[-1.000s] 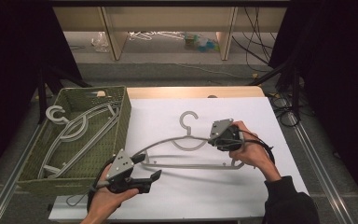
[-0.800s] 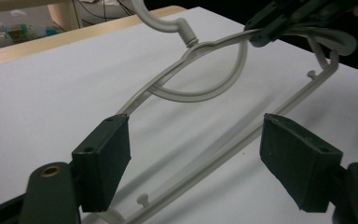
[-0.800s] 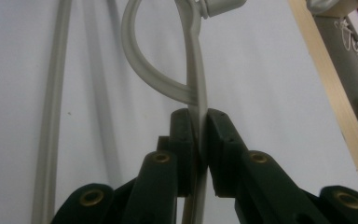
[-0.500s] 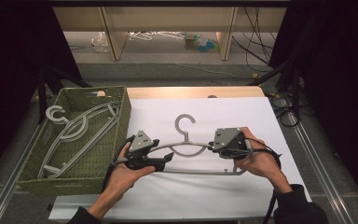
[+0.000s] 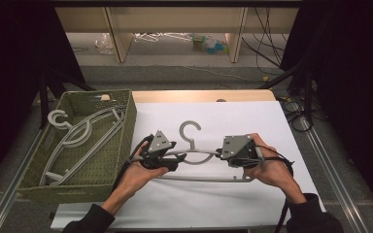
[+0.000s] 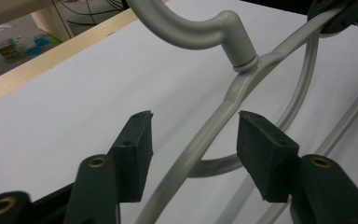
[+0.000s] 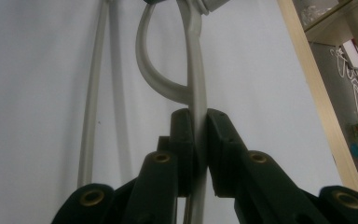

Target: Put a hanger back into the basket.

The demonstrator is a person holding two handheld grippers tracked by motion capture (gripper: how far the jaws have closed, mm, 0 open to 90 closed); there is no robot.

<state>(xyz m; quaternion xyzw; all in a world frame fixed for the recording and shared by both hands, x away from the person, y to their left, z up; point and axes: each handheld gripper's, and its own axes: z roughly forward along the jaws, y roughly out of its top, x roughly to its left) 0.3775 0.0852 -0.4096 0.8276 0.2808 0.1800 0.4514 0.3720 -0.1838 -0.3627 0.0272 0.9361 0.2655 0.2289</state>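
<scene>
The right tongs [image 7: 196, 140] pinch the grey hanger [image 5: 201, 158] by its shoulder over the white bench [image 5: 233, 121]; the left tongs [image 6: 193, 140], half-wide and just closing, straddle the other shoulder without touching. It looks light, stiff and smooth (likely slippery plastic), so the shoulders near the hook seem the best grip.

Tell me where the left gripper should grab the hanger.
Grip the hanger's left shoulder arm just below the hook's neck, coming from its left end. The left gripper's open jaws already straddle that thin bar; the right gripper clamps the other arm.
</scene>
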